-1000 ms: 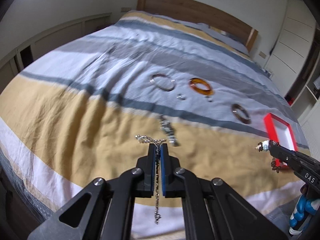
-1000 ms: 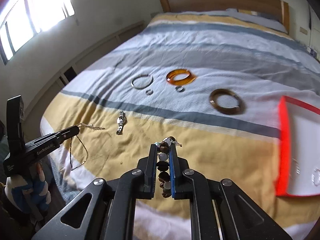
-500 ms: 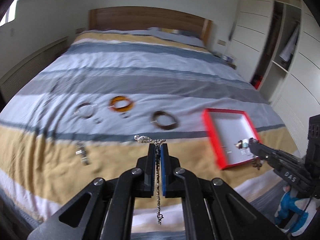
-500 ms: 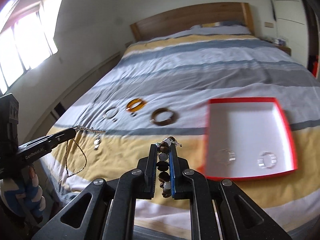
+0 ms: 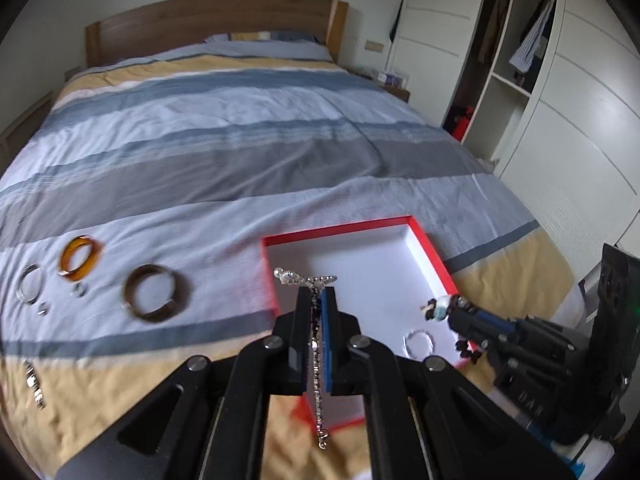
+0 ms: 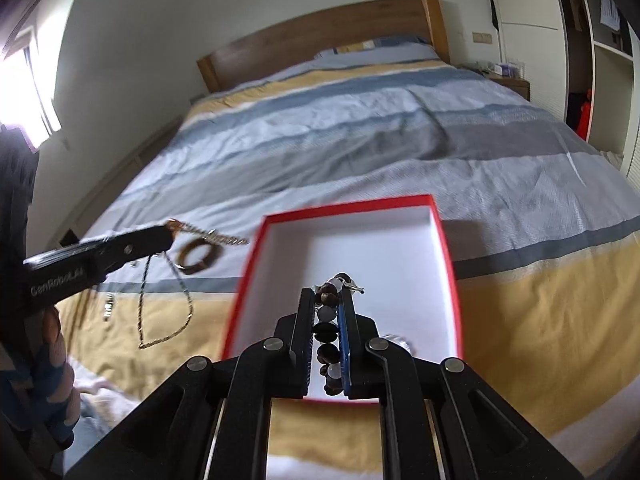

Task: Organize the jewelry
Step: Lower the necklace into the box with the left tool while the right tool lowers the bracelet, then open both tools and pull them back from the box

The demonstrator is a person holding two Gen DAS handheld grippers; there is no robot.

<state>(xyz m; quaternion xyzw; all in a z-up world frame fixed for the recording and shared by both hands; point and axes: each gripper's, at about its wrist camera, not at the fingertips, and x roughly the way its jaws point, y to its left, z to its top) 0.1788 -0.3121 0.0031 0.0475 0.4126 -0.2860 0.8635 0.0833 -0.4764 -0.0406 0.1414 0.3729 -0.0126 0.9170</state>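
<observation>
Just beyond my left gripper, clamped on a fine metal chain, a red-rimmed white box holds a thin ring. My right gripper pinches a round-beaded bracelet.

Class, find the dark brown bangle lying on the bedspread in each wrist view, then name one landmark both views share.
Left wrist view: the dark brown bangle lies left of centre on the pale stripe, left of the red box.
Right wrist view: it lies left of centre, partly hidden behind the left gripper and its chain.
Shared landmark: the red box.
</observation>
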